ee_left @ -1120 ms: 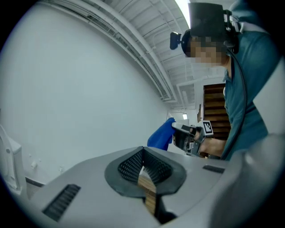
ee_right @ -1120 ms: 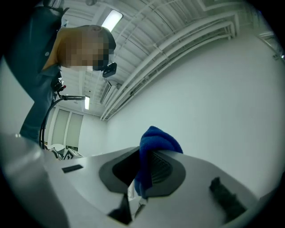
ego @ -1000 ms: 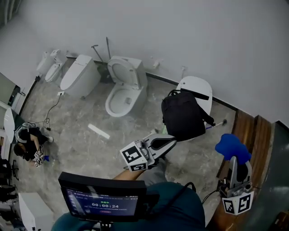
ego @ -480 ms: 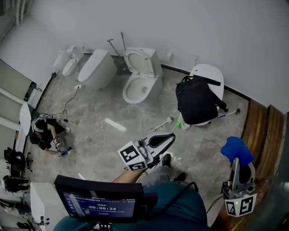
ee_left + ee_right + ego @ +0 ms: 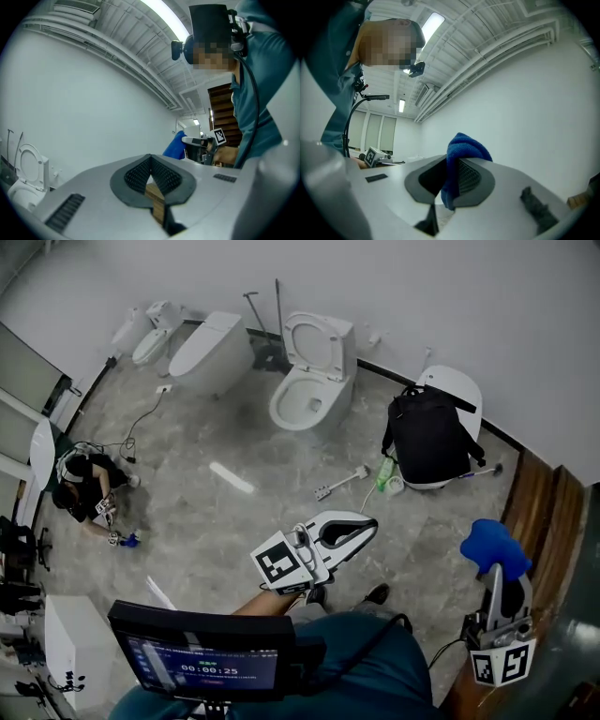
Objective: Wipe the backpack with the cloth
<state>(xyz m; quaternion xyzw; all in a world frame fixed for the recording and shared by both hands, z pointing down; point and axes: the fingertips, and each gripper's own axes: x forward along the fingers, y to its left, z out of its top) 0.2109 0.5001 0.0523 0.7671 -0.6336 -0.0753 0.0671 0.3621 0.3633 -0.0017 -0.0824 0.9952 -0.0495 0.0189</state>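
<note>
Two grippers, one gap that matters: cloth (image 5: 489, 545) to backpack (image 5: 429, 437). The right gripper (image 5: 497, 570) is clamped on the blue cloth. In the right gripper view it's pinched btwn the ribbed pads (image 5: 469, 176), w/ a wad bunching up past the tips. The left gripper (image 5: 368, 523) is closed w/ nothing in it; its pads meet at the tip in its own view.

The backpack is black and propped against a white fixture (image 5: 452, 381) by the wall, its long axis running from floor toward wall in the head view. From the cloth it lies ahead & a bit left, well apart, no contact. Both grippers look abt equally far from it and I can't rank them, but only the right has the cloth, so imo the reach is fwd-left w/ that arm. Neither gripper view shows the backpack; both aim up at wall & ceiling, so the jaws prob need tipping down.
</note>
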